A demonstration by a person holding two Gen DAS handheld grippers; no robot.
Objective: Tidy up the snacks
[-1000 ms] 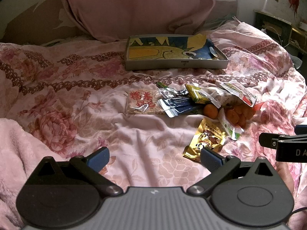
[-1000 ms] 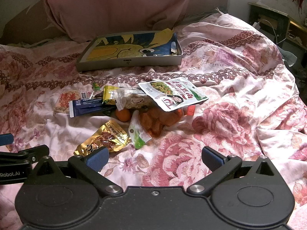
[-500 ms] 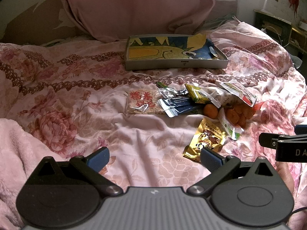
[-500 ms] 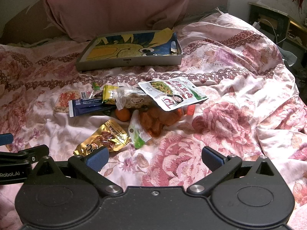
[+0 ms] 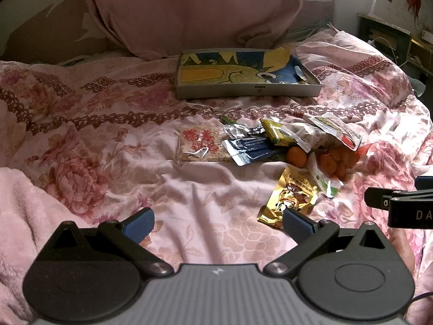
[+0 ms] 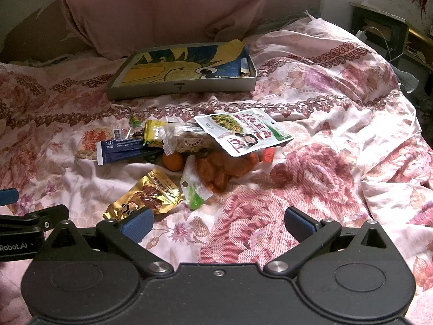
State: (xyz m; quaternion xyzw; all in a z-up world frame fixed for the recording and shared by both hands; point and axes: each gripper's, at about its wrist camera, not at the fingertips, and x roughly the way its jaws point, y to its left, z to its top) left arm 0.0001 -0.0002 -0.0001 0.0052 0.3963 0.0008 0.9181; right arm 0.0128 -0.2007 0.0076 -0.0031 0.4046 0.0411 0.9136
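While both grippers gape empty, snacks [image 6: 189, 146] litter a floral bedspread [image 6: 311, 124]; pillow [image 5: 194, 10] behind.

Left gripper [image 5: 216, 220]: fingers spread wide, holding nothing, above the floral bedspread [image 5: 94, 140]
Gold packet [image 5: 288, 199]: flat, just beyond the right fingertip [image 5: 293, 223]
Snack pile: rice-cracker pack [image 5: 199, 145], dark blue sachet [image 5: 250, 150], small orange [image 5: 296, 156]
Tray [image 5: 246, 73]: beyond the pile, before a pink pillow [image 5: 194, 10]
Right gripper [image 5: 400, 203]: partly visible at right edge
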